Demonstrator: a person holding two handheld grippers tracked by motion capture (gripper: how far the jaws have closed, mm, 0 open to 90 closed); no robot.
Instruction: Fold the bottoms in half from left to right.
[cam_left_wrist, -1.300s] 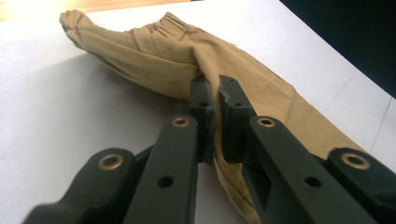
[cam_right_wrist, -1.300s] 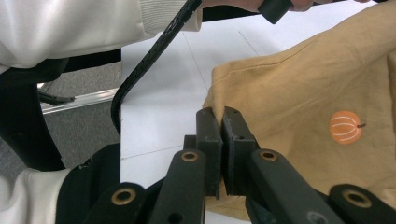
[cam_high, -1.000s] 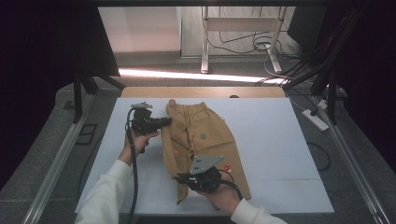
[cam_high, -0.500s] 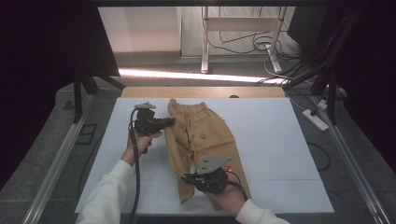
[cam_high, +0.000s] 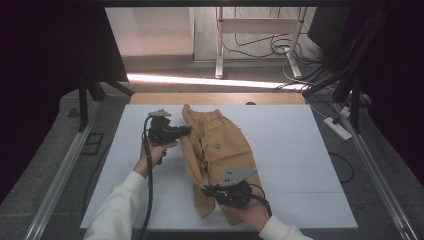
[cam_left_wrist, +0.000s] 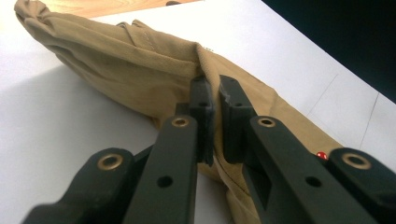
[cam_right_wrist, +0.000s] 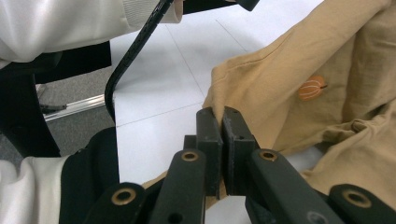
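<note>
High view looks down on a white table (cam_high: 300, 150) with a pair of tan trousers (cam_high: 220, 150) lying lengthwise near its middle, waistband at the far end and legs running toward the person. The person's white sleeves (cam_high: 117, 205) enter from the near edge. The left gripper (cam_high: 186, 130) sits at the trousers' left edge just below the waistband, its jaws closed on a fold of the cloth. The right gripper (cam_high: 206, 190) is at the near end, jaws clamped on the edge of the left trouser leg close to the hem. Left gripper view shows the two black jaws nearly together with tan fabric pinched between their tips. Right gripper view shows the same tight pinch on a fabric edge, with a small orange pumpkin print (cam_right_wrist: 311, 88) on the cloth beside it.
</note>
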